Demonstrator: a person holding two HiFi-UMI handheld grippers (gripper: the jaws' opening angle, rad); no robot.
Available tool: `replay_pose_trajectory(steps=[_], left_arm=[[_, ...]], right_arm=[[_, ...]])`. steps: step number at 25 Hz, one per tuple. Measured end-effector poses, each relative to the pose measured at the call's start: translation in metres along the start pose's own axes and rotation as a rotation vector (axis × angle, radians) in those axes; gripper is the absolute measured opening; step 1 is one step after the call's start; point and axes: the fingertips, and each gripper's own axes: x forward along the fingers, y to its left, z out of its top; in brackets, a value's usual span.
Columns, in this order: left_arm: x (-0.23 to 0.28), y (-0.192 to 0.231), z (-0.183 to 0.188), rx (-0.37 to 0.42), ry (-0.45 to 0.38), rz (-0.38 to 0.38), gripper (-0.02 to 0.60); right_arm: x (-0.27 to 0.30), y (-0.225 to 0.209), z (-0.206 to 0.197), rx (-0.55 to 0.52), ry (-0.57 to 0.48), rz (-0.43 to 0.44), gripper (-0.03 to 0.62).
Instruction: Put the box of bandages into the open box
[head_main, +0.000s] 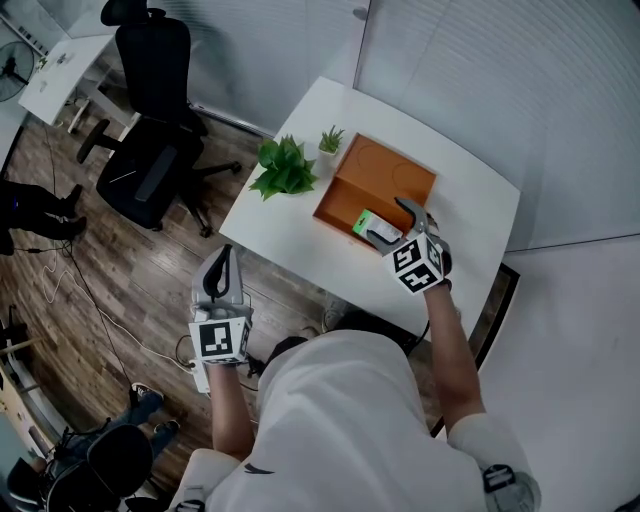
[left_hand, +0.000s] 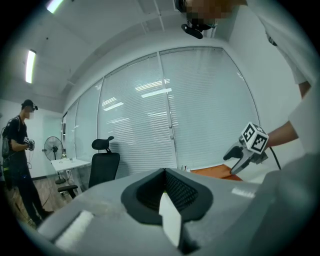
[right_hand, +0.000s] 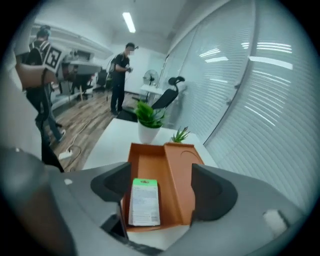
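Inside orange box (right_hand: 150, 165): bandage box (right_hand: 145, 202) flat, lengthwise btwn R gripper (right_hand: 162, 189) jaws, wide apart; L gripper (left_hand: 167, 202) closed, farther off.

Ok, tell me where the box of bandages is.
In the right gripper view, the box of bandages lies flat in the left half of the orange box, just ahead of the open right tool.

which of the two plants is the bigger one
The broad-leaved plant, on the left in the head view. The other plant is a small spiky one that stands by the far corner of the orange box.
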Motion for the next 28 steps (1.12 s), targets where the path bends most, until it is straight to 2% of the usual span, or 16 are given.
replay_pose_trajectory(steps=[4, 7, 10, 11, 13, 15, 20, 28], left_arm=[[-0.004, -0.002, 0.000, 0.005, 0.002, 0.006, 0.006], [-0.008, -0.003, 0.002, 0.009, -0.003, 0.005, 0.006], [-0.011, -0.003, 0.001, 0.009, -0.003, 0.004, 0.006], [-0.013, -0.003, 0.000, 0.008, 0.000, 0.005, 0.006], [-0.015, -0.003, -0.001, 0.004, 0.004, 0.010, 0.006], [-0.017, -0.005, 0.000, 0.005, 0.000, 0.004, 0.006], [-0.022, -0.009, 0.001, 0.012, -0.010, -0.009, 0.006], [-0.051, -0.007, 0.002, 0.010, -0.025, -0.009, 0.006]], right_arm=[[-0.048, -0.022, 0.026, 0.232, -0.287, -0.095, 0.342], [-0.102, -0.039, 0.036, 0.365, -0.531, -0.208, 0.226], [-0.147, -0.044, 0.030, 0.420, -0.682, -0.328, 0.086], [-0.155, -0.042, 0.026, 0.414, -0.692, -0.353, 0.042], [-0.159, -0.032, 0.017, 0.372, -0.655, -0.372, 0.004], [-0.159, -0.024, 0.011, 0.353, -0.619, -0.367, 0.003], [-0.171, -0.024, 0.007, 0.410, -0.647, -0.388, 0.002], [-0.191, -0.001, 0.013, 0.371, -0.641, -0.395, 0.002]])
